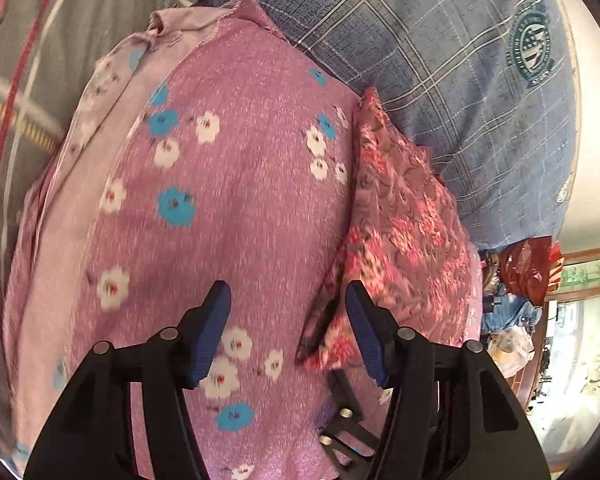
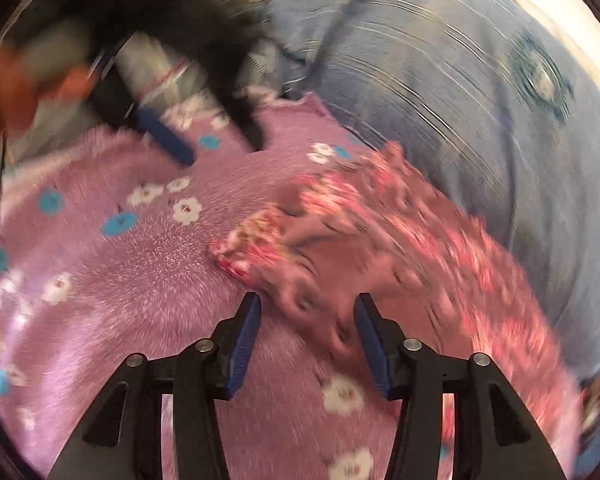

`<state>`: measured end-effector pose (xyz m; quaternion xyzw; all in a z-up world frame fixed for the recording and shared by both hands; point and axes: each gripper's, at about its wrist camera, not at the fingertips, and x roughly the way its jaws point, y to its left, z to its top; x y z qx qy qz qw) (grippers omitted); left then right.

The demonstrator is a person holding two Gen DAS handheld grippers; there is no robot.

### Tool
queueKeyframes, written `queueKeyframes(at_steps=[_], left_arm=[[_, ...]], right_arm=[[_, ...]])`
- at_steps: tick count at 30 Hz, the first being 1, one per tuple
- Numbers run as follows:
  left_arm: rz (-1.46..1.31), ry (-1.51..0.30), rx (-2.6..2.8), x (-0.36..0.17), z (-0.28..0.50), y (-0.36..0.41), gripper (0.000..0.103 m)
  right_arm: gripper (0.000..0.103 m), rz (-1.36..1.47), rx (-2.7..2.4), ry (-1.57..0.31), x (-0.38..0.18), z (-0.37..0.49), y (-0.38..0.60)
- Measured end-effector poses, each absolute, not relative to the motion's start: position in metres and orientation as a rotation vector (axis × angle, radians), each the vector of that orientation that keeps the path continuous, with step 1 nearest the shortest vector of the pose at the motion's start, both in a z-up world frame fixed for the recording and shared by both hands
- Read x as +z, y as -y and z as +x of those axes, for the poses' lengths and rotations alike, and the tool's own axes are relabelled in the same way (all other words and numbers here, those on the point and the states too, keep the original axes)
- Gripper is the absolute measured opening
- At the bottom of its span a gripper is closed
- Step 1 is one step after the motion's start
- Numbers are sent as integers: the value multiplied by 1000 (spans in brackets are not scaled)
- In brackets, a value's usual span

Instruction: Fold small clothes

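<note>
The left gripper (image 1: 288, 320) tilts steeply down over a purple floral cloth (image 1: 228, 184) spread on a blue checked sheet (image 1: 440, 64), its blue pads released — nothing between them. The right gripper (image 2: 306, 338) also angles downward, jaws apart and empty, hovering above a red-pink floral garment (image 2: 380, 240) that lies bunched on the purple cloth's right side. Heavy blur smears the right wrist view; the left gripper shows there at upper left.
</note>
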<state>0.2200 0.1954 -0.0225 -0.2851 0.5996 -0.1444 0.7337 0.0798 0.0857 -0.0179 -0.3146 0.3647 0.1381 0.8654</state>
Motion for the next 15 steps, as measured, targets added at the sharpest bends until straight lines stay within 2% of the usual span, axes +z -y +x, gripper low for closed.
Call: queueKeyframes(at_steps=[4, 5, 6, 8, 15], left_arm=[[-615, -1337, -345, -16, 244, -188, 58], [-605, -1341, -354, -14, 249, -185, 62], [-588, -1348, -370, -11, 258, -177, 64], [-575, -1358, -404, -8, 272, -164, 70], [-532, -1434, -507, -20, 329, -105, 71]], right_arm=[[48, -829, 196, -656, -32, 89, -105], [44, -827, 186, -652, -32, 93, -105], [30, -816, 177, -642, -31, 97, -103], [15, -796, 166, -616, -27, 103, -98], [7, -658, 206, -464, 7, 86, -74]])
